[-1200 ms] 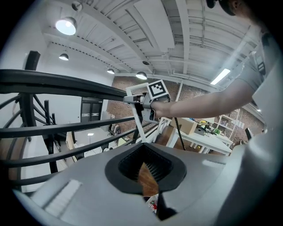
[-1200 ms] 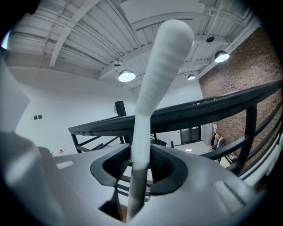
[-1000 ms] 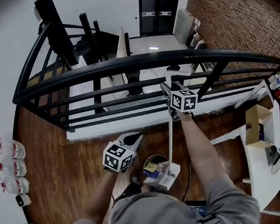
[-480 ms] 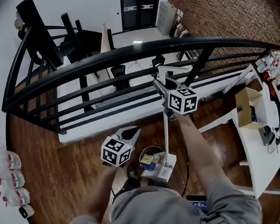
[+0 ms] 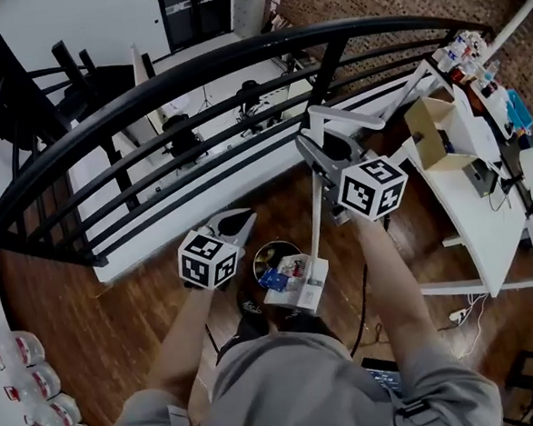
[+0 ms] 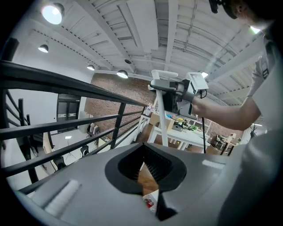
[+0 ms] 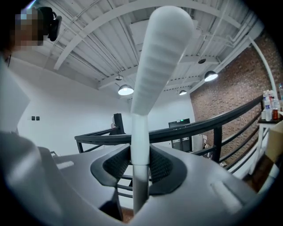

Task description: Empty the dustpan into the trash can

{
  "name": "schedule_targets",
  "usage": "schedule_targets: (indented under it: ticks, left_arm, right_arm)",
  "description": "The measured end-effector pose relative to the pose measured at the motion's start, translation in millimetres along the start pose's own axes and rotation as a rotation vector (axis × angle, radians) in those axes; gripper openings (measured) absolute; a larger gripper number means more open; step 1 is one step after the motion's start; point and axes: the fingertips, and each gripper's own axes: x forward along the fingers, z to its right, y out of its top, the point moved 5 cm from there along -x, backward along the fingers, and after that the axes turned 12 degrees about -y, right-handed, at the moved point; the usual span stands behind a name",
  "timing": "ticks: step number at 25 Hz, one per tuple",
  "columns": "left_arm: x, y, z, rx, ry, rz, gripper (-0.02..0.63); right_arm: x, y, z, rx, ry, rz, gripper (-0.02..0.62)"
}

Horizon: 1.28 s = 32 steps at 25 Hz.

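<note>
The right gripper [image 5: 317,156] had its jaws clenched on the dustpan's white handle [image 5: 314,220]. In the right gripper view the ribbed pads pinched the pole from both sides, just under its thicker grip. Holding that high probably let the person carry and steer the pan without bending down. The dustpan [image 5: 305,292] hung low at the centre of the head view, just above the person's body in the frame, with litter [image 5: 291,269] showing in its white box. Its open side met the round rim of the trash can [image 5: 273,248] on the wooden floor, but whether the two touched could not be told. It was likely placed there so that a tilt would send the litter into the can. The left gripper [image 5: 238,221] sat left of the can with its jaws drawn together on nothing. Only floor and a scrap of litter showed through the gap behind the tips. It seemed to be kept near as a spare hand to steady the can. Emptying looked close, but the pan was not yet empty. The black railing [image 5: 193,71] curved across the upper frame, and a white bench [image 5: 486,229] stood at the right, well apart.
</note>
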Motion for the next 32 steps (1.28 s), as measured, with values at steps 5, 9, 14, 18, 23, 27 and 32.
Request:
schedule_targets:
  ticks: [5, 9, 14, 18, 23, 27, 32]
  left_arm:
    - [11, -5, 43, 0.043, -0.04, -0.023, 0.005]
    - [20, -17, 86, 0.055, -0.043, -0.038, 0.003]
    - [24, -35, 131, 0.053, -0.045, -0.048, 0.005]
    - [25, -41, 145, 0.058, -0.049, -0.059, 0.005]
    - [23, -30, 121, 0.067, -0.046, -0.047, 0.004]
    - [21, -23, 82, 0.06, -0.058, -0.048, 0.003]
    - [24, -11, 29, 0.039, -0.079, -0.057, 0.004]
  right_arm:
    - [-82, 0, 9, 0.022, -0.068, 0.04, 0.117]
    - [-136, 3, 14, 0.035, -0.115, 0.07, 0.117]
    - [-182, 0, 14, 0.049, -0.165, 0.078, 0.114]
    - [-185, -3, 24, 0.069, -0.225, 0.06, 0.114]
    - [-142, -3, 45, 0.082, -0.26, 0.029, 0.112]
    - [-91, -3, 63, 0.084, -0.282, 0.006, 0.112]
    - [-29, -7, 83, 0.087, -0.295, -0.012, 0.112]
